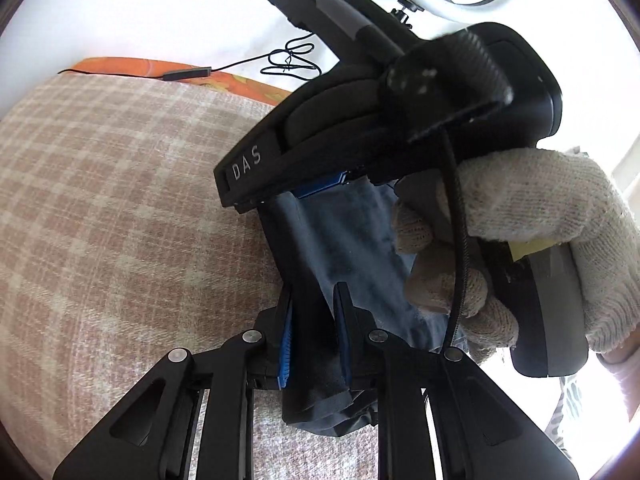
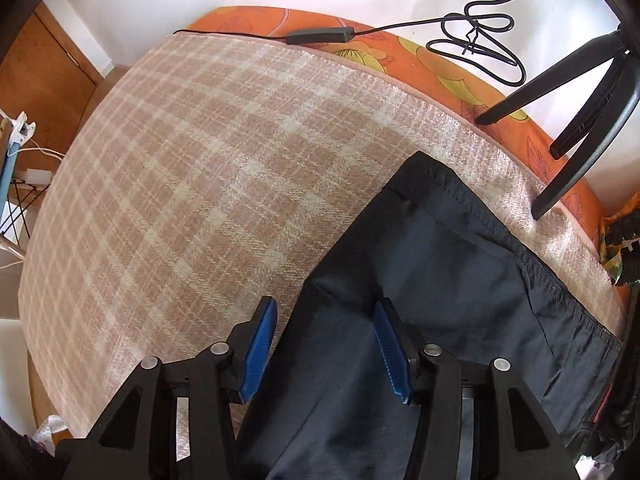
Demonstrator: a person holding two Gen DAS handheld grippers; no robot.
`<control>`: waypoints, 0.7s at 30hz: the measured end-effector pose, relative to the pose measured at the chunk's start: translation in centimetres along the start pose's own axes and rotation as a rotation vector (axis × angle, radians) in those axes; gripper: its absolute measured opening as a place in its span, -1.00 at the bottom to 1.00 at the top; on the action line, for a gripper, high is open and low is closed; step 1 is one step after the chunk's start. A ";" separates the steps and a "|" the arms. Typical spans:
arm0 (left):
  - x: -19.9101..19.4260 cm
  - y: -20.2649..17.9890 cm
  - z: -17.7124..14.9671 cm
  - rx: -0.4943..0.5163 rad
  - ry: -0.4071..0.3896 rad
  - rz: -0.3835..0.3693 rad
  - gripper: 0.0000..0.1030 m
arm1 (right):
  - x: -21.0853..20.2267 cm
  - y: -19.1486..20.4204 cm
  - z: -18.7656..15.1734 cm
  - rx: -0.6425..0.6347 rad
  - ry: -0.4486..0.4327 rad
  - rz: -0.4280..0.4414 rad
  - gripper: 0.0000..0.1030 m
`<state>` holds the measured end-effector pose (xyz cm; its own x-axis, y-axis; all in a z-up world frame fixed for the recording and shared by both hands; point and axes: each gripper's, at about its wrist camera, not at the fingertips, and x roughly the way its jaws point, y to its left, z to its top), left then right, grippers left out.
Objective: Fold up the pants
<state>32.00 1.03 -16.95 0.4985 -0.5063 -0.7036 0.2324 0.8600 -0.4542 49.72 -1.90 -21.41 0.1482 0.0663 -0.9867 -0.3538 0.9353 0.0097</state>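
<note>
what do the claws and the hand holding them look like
Both the left claw and right claw are black linkage frames with silver pivot pins and blue ribbed finger pads. The right unit's body reads "DAS" in white, with a black braided cable. The right hand wears a cream knit glove.

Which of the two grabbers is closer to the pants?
Left. The left gripper is pinching a fold of the dark pants. The right gripper is open around the cloth's edge, not clamped.

Plaid blanket (image 2: 192,168) over orange sheet (image 2: 440,64); black cable (image 2: 476,36) on sheet.
</note>
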 end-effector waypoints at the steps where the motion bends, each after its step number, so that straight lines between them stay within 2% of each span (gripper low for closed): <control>1: 0.0 0.0 -0.1 0.004 0.002 0.007 -0.68 | 0.2 0.0 -0.2 -0.007 0.003 -0.007 -0.12; 2: 0.0 -0.2 -0.2 0.012 0.003 0.020 -0.67 | 0.2 0.0 -0.3 -0.013 -0.003 -0.009 -0.15; 3: 0.1 -0.3 -0.3 0.021 0.009 0.038 -0.58 | 0.1 0.0 -0.4 -0.018 -0.007 -0.012 -0.17; 5: 0.4 -0.3 -1.0 0.024 0.037 0.072 -0.29 | 0.1 -0.2 -0.5 -0.018 -0.008 -0.007 -0.27; 6: 0.7 -0.2 -1.3 0.017 0.056 0.088 -0.06 | -0.1 -0.4 -0.5 -0.010 -0.009 0.003 -0.32; 8: 1.1 -0.1 -2.0 0.008 0.066 0.080 -0.07 | -0.4 -0.6 -0.6 0.002 -0.014 0.026 -0.47; 9: 1.0 -0.2 -2.2 0.006 0.047 0.080 -0.23 | -0.6 -0.8 -0.7 0.008 -0.019 0.039 -0.52; 10: 0.9 -0.3 -2.3 0.003 0.044 0.065 -0.66 | -0.8 -1.0 -0.8 0.015 -0.026 0.053 -0.58; 11: 0.8 -0.5 -2.3 -0.004 0.044 0.043 -0.75 | -1.1 -1.3 -0.9 0.027 -0.036 0.072 -0.68; 14: 0.0 -2.0 -2.1 0.035 0.005 0.040 -0.82 | -2.1 -2.4 -1.3 0.054 -0.065 0.125 -0.83; 21: -1.9 -5.5 -0.8 0.117 -0.042 0.011 -0.83 | -6.2 -4.7 -2.7 0.104 -0.158 0.226 -0.91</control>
<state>29.06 -2.82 -13.56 0.5352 -0.4960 -0.6838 0.3219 0.8681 -0.3778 47.97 -7.67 -15.82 0.2216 0.3223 -0.9203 -0.2988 0.9208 0.2506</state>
